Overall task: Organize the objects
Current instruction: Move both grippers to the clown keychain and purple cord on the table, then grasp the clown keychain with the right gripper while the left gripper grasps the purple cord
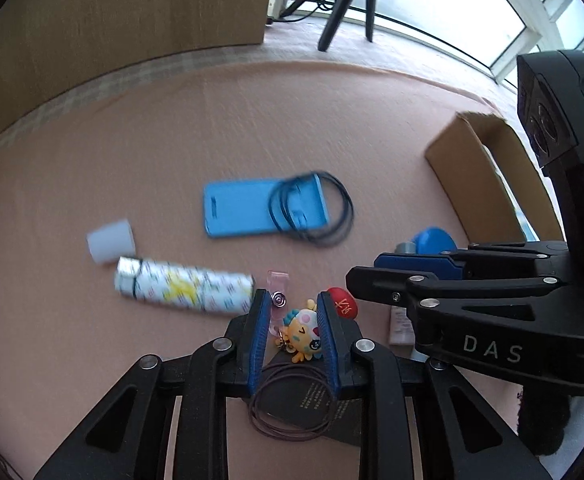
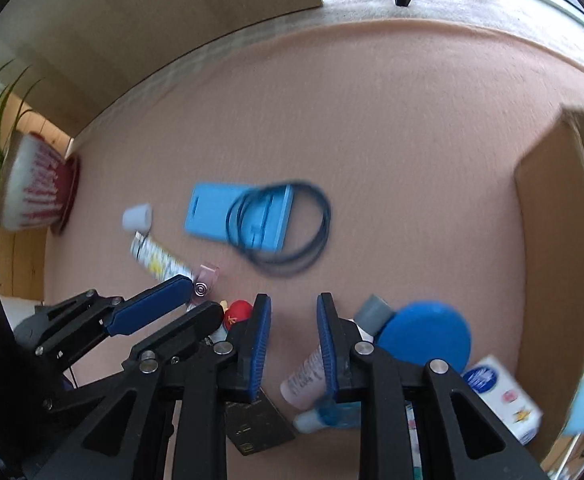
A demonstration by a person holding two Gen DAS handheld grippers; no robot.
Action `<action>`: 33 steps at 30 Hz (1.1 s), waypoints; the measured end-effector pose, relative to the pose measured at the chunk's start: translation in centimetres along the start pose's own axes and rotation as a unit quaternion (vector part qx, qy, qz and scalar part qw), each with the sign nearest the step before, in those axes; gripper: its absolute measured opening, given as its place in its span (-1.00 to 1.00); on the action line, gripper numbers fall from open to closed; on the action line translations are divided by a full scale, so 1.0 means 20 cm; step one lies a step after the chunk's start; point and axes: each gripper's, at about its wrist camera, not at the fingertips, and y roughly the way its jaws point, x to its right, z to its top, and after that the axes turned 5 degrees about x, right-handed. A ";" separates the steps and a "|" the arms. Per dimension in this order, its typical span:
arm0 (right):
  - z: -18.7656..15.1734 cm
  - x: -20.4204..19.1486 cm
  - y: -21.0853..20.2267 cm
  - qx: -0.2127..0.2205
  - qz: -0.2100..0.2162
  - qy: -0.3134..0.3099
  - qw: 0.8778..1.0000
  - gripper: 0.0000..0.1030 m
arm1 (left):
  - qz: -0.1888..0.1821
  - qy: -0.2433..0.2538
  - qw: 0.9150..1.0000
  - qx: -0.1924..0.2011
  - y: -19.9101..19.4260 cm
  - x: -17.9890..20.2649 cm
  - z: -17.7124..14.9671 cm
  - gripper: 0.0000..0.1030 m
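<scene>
My left gripper (image 1: 294,320) points down at the pink cloth, and its blue pads are shut on a yellow and blue cartoon charm (image 1: 302,332). A clear pink badge clip (image 1: 277,300) sits by the left pad and a red charm (image 1: 342,302) lies just outside the right one. Under the fingers lies a black card with a brown cord (image 1: 296,400). My right gripper (image 2: 294,320) hovers close beside the left gripper (image 2: 203,296), narrowly open over bare cloth. A pink tube (image 2: 304,376) lies under its right finger, outside the gap. In the left wrist view the right gripper (image 1: 366,270) reaches in from the right.
A blue card holder with a dark lanyard (image 1: 263,208) lies mid-cloth. Left of it are a white cap (image 1: 109,240) and a patterned tube (image 1: 183,290). A blue round lid (image 2: 424,336), a small white box (image 2: 504,396) and an open cardboard box (image 2: 552,240) are on the right. A potted plant (image 2: 31,184) stands left.
</scene>
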 end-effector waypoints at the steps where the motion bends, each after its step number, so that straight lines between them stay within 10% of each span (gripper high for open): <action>1: -0.03 0.01 -0.01 0.001 0.001 0.001 1.000 -0.59 | -0.004 -0.002 1.000 0.000 -0.01 0.00 -0.02 -0.50; 10: -0.22 0.01 -0.06 0.004 0.006 -0.008 1.000 -0.60 | -0.047 -0.018 0.999 -0.005 -0.09 0.00 -0.23 -0.49; 33: -0.37 -0.28 -0.04 0.037 -0.040 -0.115 0.992 -0.27 | 0.005 -0.006 1.000 0.019 -0.38 0.01 -0.57 -0.03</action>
